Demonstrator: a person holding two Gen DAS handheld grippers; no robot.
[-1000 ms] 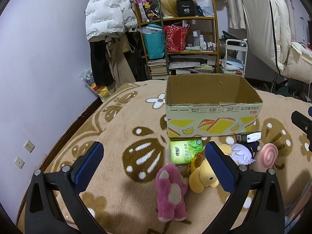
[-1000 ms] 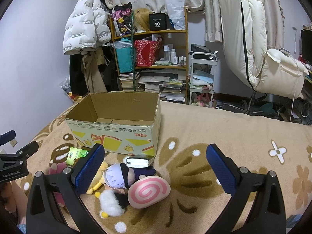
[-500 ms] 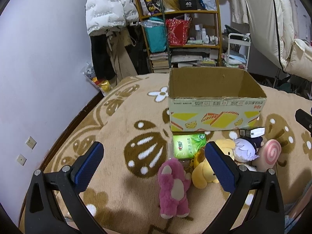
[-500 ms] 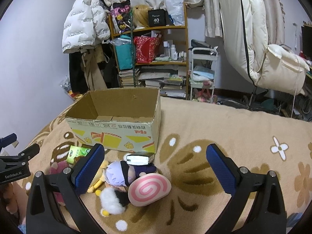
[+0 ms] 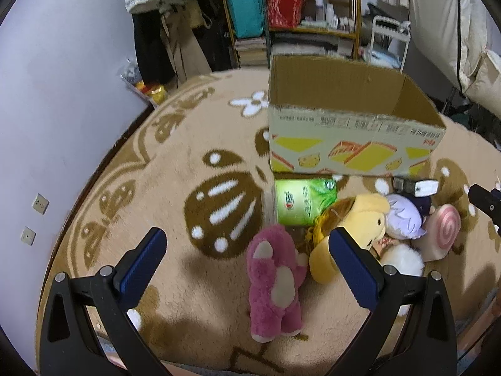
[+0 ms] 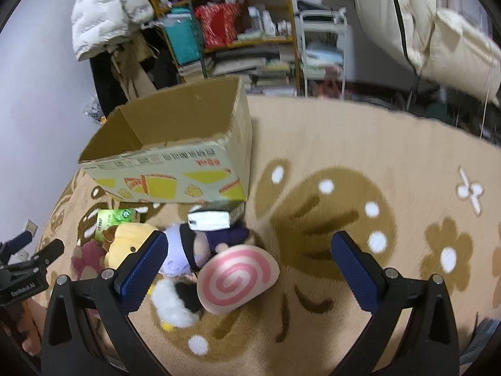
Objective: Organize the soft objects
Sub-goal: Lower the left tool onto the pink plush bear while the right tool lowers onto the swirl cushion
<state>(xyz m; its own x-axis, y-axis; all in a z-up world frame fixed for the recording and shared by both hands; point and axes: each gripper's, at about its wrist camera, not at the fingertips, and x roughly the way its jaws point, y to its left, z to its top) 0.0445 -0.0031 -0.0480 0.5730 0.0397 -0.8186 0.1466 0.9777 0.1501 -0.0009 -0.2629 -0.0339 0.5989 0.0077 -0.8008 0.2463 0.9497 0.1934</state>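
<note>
— Soft toys first, or the grippers?
— Grippers, then outward. Left gripper (image 5: 247, 264): spread wide, nothing between the blue pads (image 5: 352, 269), hanging above the pink plush bear (image 5: 274, 285). Right gripper (image 6: 249, 271): also spread wide and empty, poised over the pink swirl cushion (image 6: 238, 277).
— And the bear?
— Lying on the brown patterned carpet (image 5: 175, 169), head toward the box, touching the yellow plush (image 5: 347, 228) on its right.
— Next along?
— Purple-haired doll (image 6: 181, 250) pressed against the yellow plush, with the swirl cushion overlapping its lower side. White fluffy plush (image 6: 173, 307) just below the doll, touching the cushion's edge. Small dark box with a white end (image 6: 213, 217) resting on top of the doll, close to the carton corner.
— Anything green?
— Green tissue pack (image 5: 302, 202), flat on the carpet, between the bear and the cardboard box (image 5: 350, 144), just in front of the carton's printed side.
— The carton?
— Open at the top, upright, interior bare as far as visible. Beyond it, wooden shelves (image 6: 250, 31) crammed with books and bags, and a white puffer jacket (image 6: 106, 12) hanging to the left.
</note>
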